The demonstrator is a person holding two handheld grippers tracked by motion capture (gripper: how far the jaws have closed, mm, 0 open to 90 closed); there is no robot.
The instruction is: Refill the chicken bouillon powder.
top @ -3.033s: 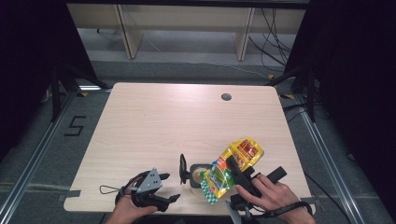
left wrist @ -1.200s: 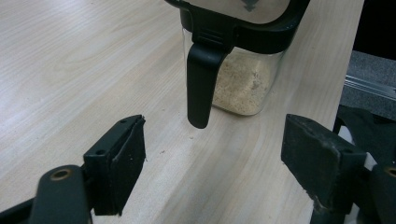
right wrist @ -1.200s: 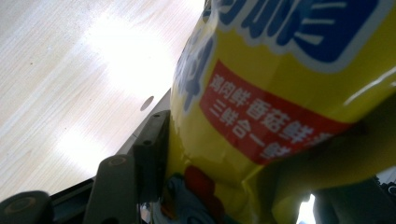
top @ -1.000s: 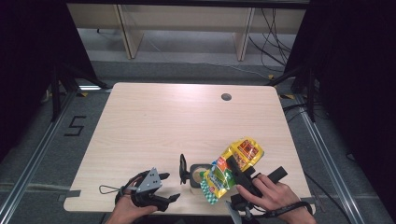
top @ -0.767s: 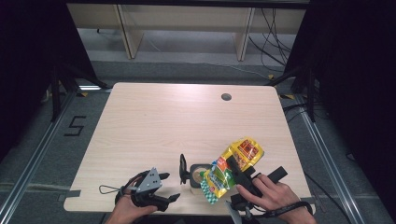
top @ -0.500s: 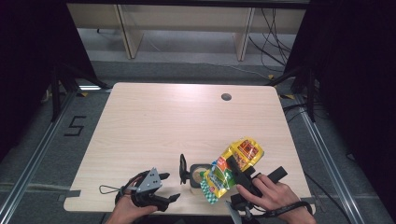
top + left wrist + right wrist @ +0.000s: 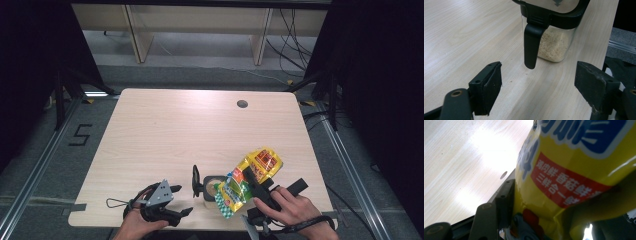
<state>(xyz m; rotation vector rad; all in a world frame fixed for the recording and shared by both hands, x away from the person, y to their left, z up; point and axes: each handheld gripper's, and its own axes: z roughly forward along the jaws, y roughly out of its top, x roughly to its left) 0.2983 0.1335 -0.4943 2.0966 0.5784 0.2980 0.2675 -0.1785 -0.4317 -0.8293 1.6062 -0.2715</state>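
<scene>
Left claw (image 7: 537, 82) agape, right claw (image 7: 554, 220) clamped

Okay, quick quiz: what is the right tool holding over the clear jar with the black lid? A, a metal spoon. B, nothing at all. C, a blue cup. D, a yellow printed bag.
D: the right tool is clamped on a yellow printed bag, tilted so its lower end hangs over the jar; the right gripper view shows the yellow bag pressed between the jaws.
</scene>
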